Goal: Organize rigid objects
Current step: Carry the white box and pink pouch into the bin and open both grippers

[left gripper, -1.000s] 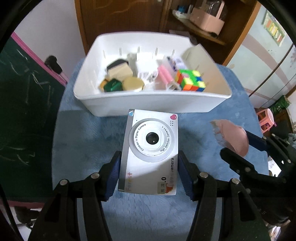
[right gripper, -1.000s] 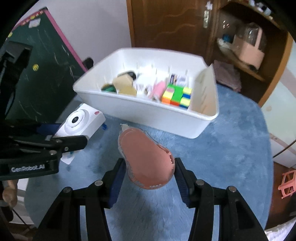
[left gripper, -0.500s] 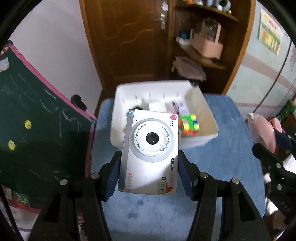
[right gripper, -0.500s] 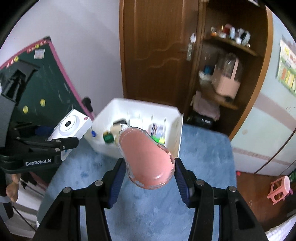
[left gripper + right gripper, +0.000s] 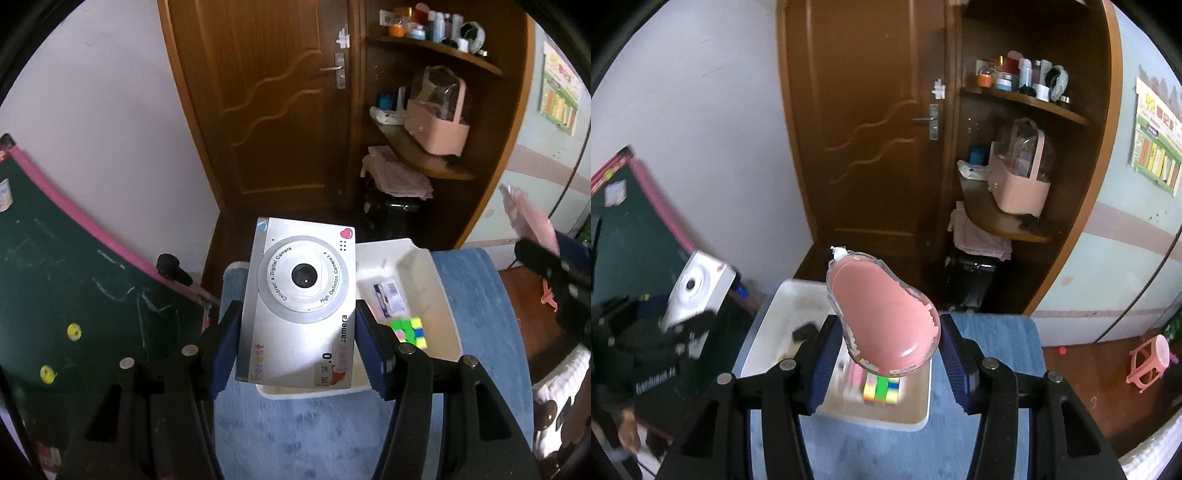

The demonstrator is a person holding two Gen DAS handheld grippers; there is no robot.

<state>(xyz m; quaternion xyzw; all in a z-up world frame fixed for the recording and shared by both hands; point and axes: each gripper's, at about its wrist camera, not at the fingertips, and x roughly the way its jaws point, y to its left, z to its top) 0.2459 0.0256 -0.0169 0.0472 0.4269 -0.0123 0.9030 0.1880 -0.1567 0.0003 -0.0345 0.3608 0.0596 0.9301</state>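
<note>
The left claw (image 5: 299,350) grips a white toy camera (image 5: 299,302) by its sides, held above the white bin (image 5: 443,295) on the blue table (image 5: 332,435). To the right, the right claw (image 5: 886,362) clamps a pink tape dispenser (image 5: 882,317) over the same bin. I'd lower each into a free spot, clear of the colour cube (image 5: 882,391), before opening.

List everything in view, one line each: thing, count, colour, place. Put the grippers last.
children's digital camera: 1, silver-white, clamped in the left gripper, above the bin
correction tape dispenser: 1, pink in a clear shell, clamped in the right gripper
storage bin: 1, white, on the blue mat
puzzle cube: 1, multicoloured, inside the bin
blue mat: 1, blue, under the bin
chalkboard: 1, green with pink frame, left
door: 1, brown, behind
left gripper: 1, black with blue pads
right gripper: 1, black with blue pads
</note>
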